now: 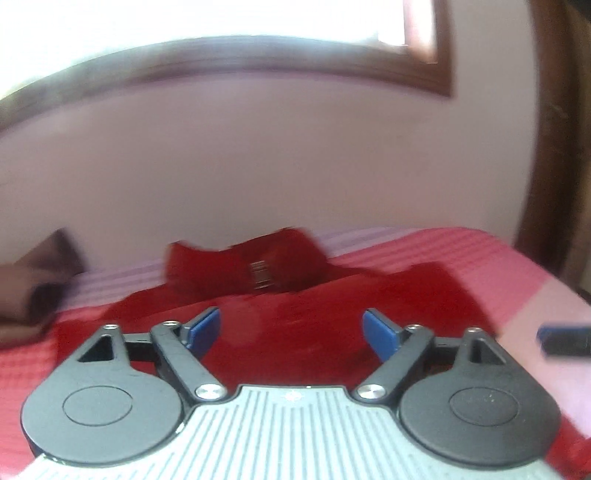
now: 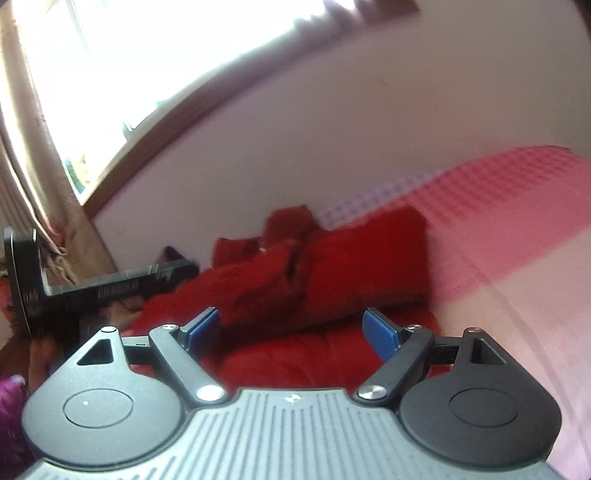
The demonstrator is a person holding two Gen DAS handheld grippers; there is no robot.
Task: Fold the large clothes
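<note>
Left wrist view: the left gripper (image 1: 291, 330) stands with its blue pads (image 1: 205, 325) spread wide and nothing between them; the jaws are released and grasp nothing. Beneath and ahead of the pads, filling the centre of the frame, lies the red garment (image 1: 295, 314), spread fairly flat, with a raised, folded portion at upper centre bearing a small label (image 1: 260, 275). The garment rests on a pink striped bedspread (image 1: 480, 266), which shows at right and lower left. A dark blurred shape, probably part of the other gripper, enters at the right edge (image 1: 563, 341). A window (image 1: 221, 29) crosses the top of the frame above a pale wall (image 1: 258, 155).

Right wrist view: the right gripper (image 2: 291, 330) likewise holds its pads (image 2: 380, 332) apart, empty, over the garment (image 2: 332, 266). Here the cloth appears bunched into several thick lobes at centre, with a flatter layer nearest the pads. The black body of the left tool (image 2: 110, 284) crosses the left of the frame, beside a curtain (image 2: 40, 192).

Interpretation: both tools hover low over the cloth with open jaws, an attitude suited to choosing fresh grasp points. The bunched far portion suggests that the fold is unfinished and that an edge or corner must be found next. Motion blur leaves the seams indistinct.
</note>
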